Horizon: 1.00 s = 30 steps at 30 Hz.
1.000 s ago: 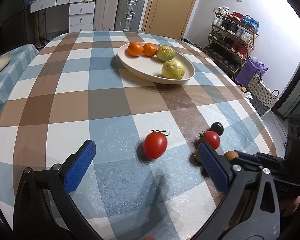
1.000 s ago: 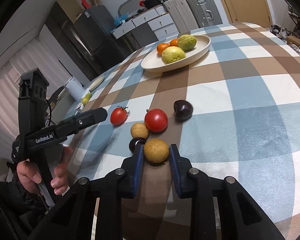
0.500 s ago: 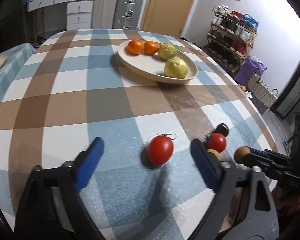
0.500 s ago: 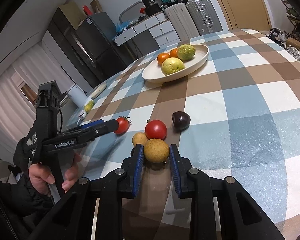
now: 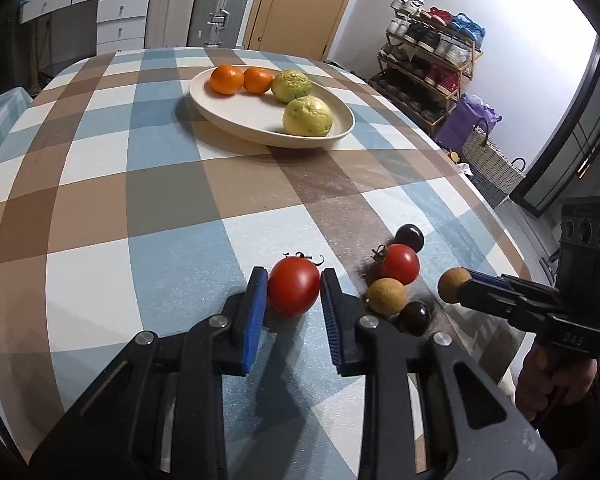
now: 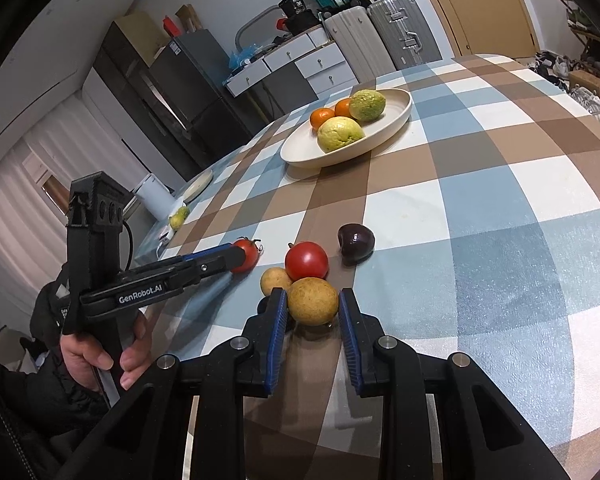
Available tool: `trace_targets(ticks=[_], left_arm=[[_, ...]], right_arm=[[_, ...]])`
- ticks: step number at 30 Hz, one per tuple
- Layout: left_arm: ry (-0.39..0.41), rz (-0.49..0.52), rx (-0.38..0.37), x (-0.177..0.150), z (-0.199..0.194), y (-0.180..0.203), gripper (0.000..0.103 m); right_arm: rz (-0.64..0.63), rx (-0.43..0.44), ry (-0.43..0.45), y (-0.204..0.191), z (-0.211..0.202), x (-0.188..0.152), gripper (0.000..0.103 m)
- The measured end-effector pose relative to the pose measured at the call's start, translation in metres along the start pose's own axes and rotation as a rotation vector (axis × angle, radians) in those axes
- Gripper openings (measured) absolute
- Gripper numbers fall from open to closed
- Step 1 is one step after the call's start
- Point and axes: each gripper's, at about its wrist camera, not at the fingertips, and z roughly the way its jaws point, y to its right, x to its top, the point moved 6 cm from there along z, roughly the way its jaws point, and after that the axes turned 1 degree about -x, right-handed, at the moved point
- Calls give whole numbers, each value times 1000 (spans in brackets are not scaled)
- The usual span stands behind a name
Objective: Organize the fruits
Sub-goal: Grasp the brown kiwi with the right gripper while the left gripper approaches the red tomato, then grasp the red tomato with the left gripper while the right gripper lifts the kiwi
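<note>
Checked tablecloth point(image 5: 100, 184) fills centre. 12 o'clock: wooden door point(image 5: 300, 0), two suitcases point(image 5: 196, 4), white drawers point(image 5: 120, 20). 2 o'clock: shoe rack point(image 5: 428, 64), white wall. Right wrist view, 10 o'clock: dark fridge point(image 6: 188, 92), curtains point(image 6: 20, 200).

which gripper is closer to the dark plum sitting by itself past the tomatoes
Right. The right gripper, shut on a tan fruit, sits just short of the dark plum; the left gripper clamps the far tomato, beyond the cluster.
</note>
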Motion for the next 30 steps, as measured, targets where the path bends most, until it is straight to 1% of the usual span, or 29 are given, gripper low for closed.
trace_targets(ticks=[12,14,16,19,23,27,29,30], left_arm=[[30,6,-21,13,-9,0,24],[38,0,-32,19,-10,-2,24],[55,-1,-37,29,-13,-4,24],[78,11,-31,45,-15,-7,23],[100,9,-26,72,-13,-15,23],[121,9,-22,98,-7,-22,23],[125,13,-17,109,-1,-25,17],[124,16,-17,117,3,-26,16]], right_arm=[[-13,16,6,-1,4,7,27],[6,35,10,1,4,10,27],[39,66,22,4,3,18,27],[42,75,39,4,2,35,27],[10,75,64,2,4,65,27],[-18,70,66,3,15,92,27],[-29,68,65,3,21,104,27],[-33,68,62,3,26,112,27]])
